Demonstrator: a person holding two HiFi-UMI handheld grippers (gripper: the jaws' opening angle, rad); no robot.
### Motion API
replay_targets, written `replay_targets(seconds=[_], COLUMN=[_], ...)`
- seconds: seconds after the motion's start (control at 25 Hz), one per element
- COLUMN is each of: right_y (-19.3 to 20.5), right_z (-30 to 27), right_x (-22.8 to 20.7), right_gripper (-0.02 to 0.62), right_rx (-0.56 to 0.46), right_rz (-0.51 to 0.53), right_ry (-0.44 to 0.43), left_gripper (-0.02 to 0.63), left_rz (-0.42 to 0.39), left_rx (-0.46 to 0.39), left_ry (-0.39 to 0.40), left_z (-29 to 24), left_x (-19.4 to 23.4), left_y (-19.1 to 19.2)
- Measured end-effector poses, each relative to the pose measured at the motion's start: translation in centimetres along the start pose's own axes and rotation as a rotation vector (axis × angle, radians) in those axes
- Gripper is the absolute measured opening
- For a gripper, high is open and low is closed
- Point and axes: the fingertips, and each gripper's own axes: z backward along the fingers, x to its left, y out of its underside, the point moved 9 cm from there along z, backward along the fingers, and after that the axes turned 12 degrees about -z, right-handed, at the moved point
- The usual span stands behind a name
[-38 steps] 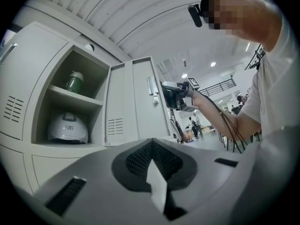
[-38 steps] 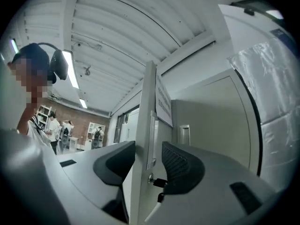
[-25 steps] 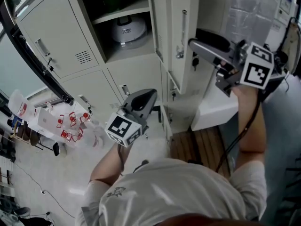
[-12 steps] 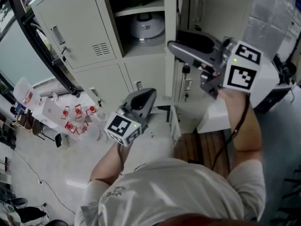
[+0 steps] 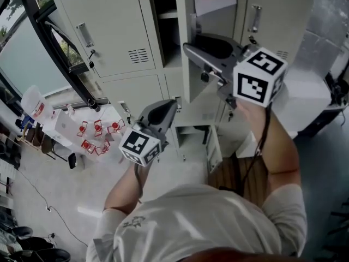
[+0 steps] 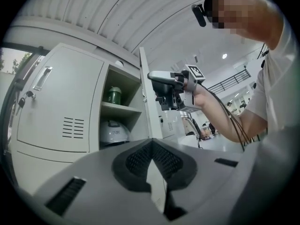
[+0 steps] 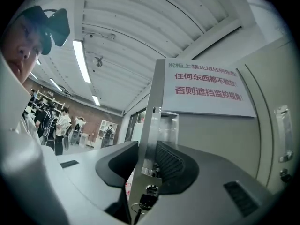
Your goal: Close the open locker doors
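**Locker door of pale grey sheet metal, gripped at its free edge by the right gripper**

Nearest the person, the left gripper is held low and forward. Its jaws are drawn together on nothing, and it is well apart from any door. Just beyond it, low on the cabinet, a smaller pale lower locker door stands ajar.

Higher up, the right gripper reaches about level to the upper door, whose free edge stands between its jaws. They have just been closing, and the ribbed pads sit against both sides of that edge. A small bunch of keys hangs from the lock directly under the grip. A white paper notice with red print is stuck on the door's outer face, to the right of the jaws.

The door stands partly swung across its compartment. Inside, a green jar sits on the upper shelf and a white domed object sits below it. Left of the opening is a closed grey locker door with vent slots.
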Motion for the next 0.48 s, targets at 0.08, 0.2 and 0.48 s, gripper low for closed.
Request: replay_targets(seconds=[0.08,0.2,0.48], right_y=[0.2,0.3,0.7], right_z=[-1.1,-2.8,-6.6], right_x=[0.0,-0.2,-0.9], right_gripper=[0.120,0.120,0.118], right_rx=[0.001,-0.003,-0.006], right_rz=[0.007,0.011,0.050], right_ry=[0.025,0.061,0.164], left_gripper=[-0.002,-0.002,-0.002], left_rz=[0.002,-0.003,-0.015], left_rx=[0.002,-0.002,-0.001], left_ry=[-0.006,-0.004,0.019], left_z=[0.8,1.8,3.3], left_x=[1.0,2.2,4.7], left_y=[0.3,0.4,0.9])
